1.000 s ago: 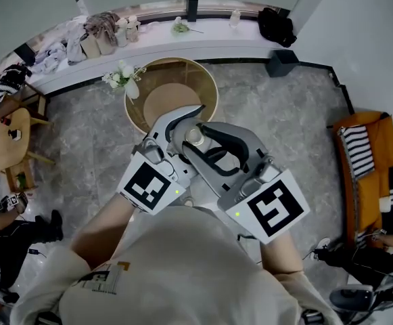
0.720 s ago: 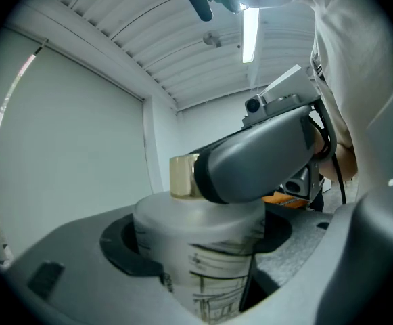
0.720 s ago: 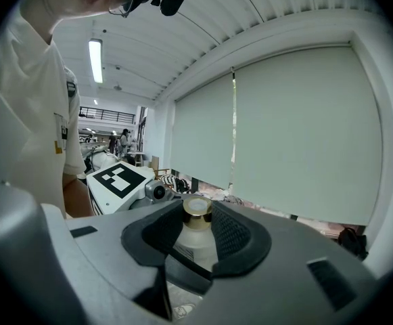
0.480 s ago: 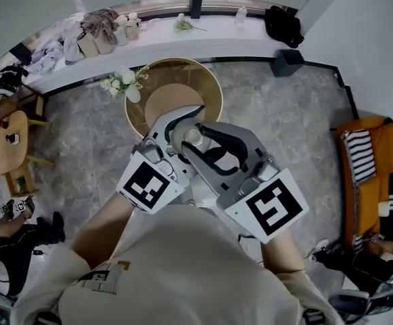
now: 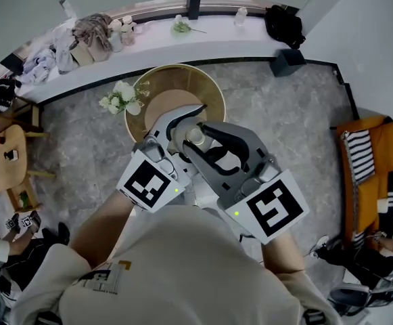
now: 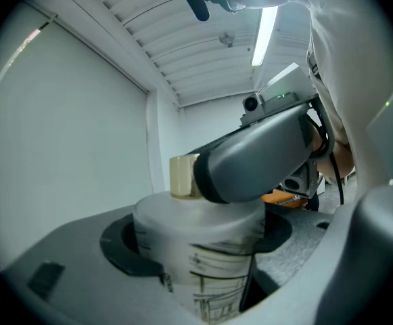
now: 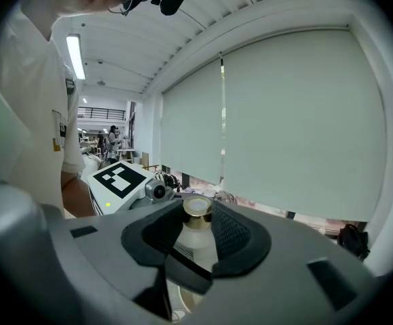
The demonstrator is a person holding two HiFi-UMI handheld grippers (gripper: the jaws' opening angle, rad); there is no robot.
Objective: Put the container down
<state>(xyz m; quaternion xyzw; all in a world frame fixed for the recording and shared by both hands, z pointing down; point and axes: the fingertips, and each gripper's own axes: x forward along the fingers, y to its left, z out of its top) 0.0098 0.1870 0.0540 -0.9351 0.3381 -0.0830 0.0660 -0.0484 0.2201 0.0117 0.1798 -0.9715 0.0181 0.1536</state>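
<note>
the container (image 6: 196,249) is milky white with dark line drawings, its cap (image 7: 197,207) probably gold. grey jaws, black pads (image 7: 233,232); black-and-white markers (image 5: 147,184); grey marbled floor (image 5: 284,114).

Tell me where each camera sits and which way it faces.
Head view: on the head, facing steeply down at the table; shirt, forearms, left tool and right tool show.
Left gripper view: on the left tool, facing past the container to wall and ceiling; right tool and shirt show.
Right gripper view: on the right tool, facing the cap and a blind; left tool's cube and shirt show.
Shared: both gripper views show the container, gripped by both tools.
</note>
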